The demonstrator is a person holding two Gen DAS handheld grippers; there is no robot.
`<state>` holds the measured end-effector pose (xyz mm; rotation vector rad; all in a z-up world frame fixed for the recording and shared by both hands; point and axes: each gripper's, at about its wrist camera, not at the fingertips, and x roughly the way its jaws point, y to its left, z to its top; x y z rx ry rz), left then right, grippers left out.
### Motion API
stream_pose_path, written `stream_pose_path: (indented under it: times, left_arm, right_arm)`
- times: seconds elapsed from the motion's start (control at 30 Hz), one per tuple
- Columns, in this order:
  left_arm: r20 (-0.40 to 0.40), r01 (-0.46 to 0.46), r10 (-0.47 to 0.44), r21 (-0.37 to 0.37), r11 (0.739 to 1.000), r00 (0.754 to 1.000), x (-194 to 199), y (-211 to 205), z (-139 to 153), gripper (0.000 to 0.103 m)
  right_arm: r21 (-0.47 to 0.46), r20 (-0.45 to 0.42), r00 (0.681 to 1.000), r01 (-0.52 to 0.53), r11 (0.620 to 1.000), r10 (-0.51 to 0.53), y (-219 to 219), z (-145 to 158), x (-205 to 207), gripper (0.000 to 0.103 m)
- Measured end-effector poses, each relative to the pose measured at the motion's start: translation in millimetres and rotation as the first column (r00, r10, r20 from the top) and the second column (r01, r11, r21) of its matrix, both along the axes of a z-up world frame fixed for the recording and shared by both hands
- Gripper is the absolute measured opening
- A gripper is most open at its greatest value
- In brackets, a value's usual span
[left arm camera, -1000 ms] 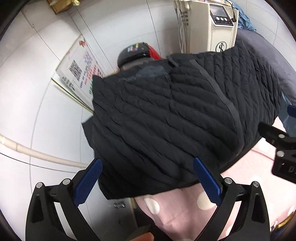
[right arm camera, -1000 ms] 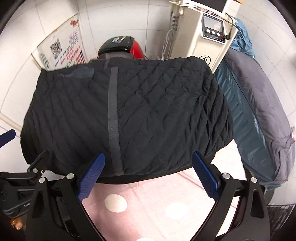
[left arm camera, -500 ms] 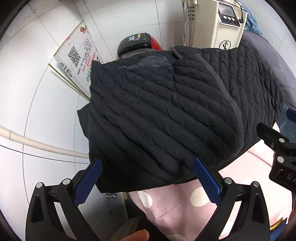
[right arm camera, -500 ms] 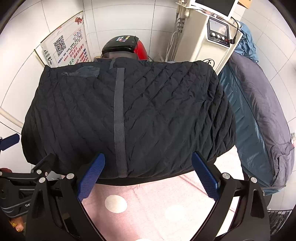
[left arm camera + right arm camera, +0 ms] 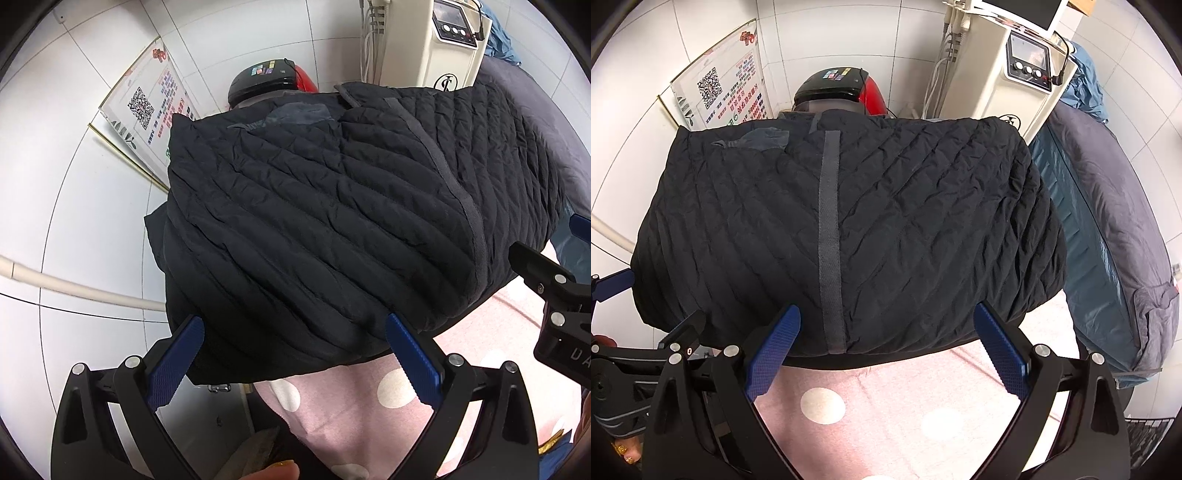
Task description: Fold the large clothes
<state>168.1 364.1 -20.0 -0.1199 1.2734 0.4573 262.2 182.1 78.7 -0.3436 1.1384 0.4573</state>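
Both claws, left gripper (image 5: 293, 360) and right gripper (image 5: 886, 349), had drawn back, spread wide and empty (jacket (image 5: 846, 229) apparently folded).

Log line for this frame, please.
black quilted jacket: folded on pink dotted cover | left hand-held gripper: open, empty | right hand-held gripper: open, empty

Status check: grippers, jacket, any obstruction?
Left gripper open, right gripper open, both empty. Black quilted jacket folded on pink dotted cover. Nothing in the way.
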Motion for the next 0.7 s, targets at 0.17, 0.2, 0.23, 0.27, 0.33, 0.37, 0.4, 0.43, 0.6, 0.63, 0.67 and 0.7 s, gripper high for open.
stream_pose_path:
  times: [0.17,0.2,0.23,0.27,0.33,0.37,0.4,0.43,0.6,0.63,0.67,0.7]
  left_arm:
    - [0.001,0.004,-0.004,0.004,1.0,1.0,0.6,-0.1,0.6,0.097]
    - [0.0,0.005,-0.005,0.004,1.0,1.0,0.5,-0.2,0.4,0.097]
    - [-0.001,0.005,-0.005,0.004,1.0,1.0,0.4,-0.2,0.3,0.097]
    - [-0.002,0.007,-0.007,0.004,1.0,1.0,0.2,-0.3,0.1,0.097]
    - [-0.004,0.008,-0.008,0.002,1.0,1.0,0.5,0.1,-0.2,0.097]
    - [-0.004,0.008,-0.008,0.0,1.0,1.0,0.6,0.1,-0.2,0.097]
    - [-0.003,0.009,-0.009,0.001,1.0,1.0,0.7,0.2,0.0,0.097]
    - [-0.003,0.008,-0.008,0.002,1.0,1.0,0.5,0.2,-0.1,0.097]
    - [0.001,0.015,-0.015,0.005,1.0,1.0,0.1,-0.3,-0.4,0.097]
    - [0.003,0.02,-0.02,0.009,1.0,1.0,0.3,-0.8,-0.4,0.097]
    - [0.006,0.024,-0.024,0.019,1.0,1.0,0.4,-1.5,-0.2,0.097]
    - [0.012,0.029,-0.029,0.029,0.999,0.999,0.4,-2.4,0.2,0.097]
  right_arm:
    - [0.0,-0.005,1.0,0.002,1.0,-0.002,0.1,-1.6,-0.2,0.093]
    - [0.0,-0.006,1.0,0.001,1.0,-0.001,0.4,-1.8,-0.5,0.093]
    - [0.0,-0.006,1.0,0.0,1.0,0.0,0.8,-1.6,-0.7,0.094]
    - [0.0,-0.007,1.0,-0.002,1.0,0.002,1.0,-1.3,-1.2,0.093]
    - [0.003,-0.006,1.0,-0.007,1.0,0.007,2.2,-0.8,-2.0,0.094]
    - [0.003,-0.005,1.0,-0.008,1.0,0.008,2.5,-0.7,-2.3,0.094]
    - [0.003,-0.005,1.0,-0.007,1.0,0.007,2.7,-0.8,-2.4,0.094]
    - [0.003,-0.004,1.0,-0.007,1.0,0.007,2.8,-0.8,-2.6,0.094]
    - [0.015,-0.012,1.0,0.0,1.0,0.0,2.2,-0.9,-2.0,0.093]
    - [0.014,-0.012,1.0,0.002,1.0,-0.002,2.2,-1.0,-1.8,0.093]
    - [0.014,-0.01,1.0,0.003,1.0,-0.003,2.2,-0.9,-1.8,0.094]
    - [0.014,-0.011,1.0,0.003,1.0,-0.003,2.3,-1.1,-1.7,0.094]
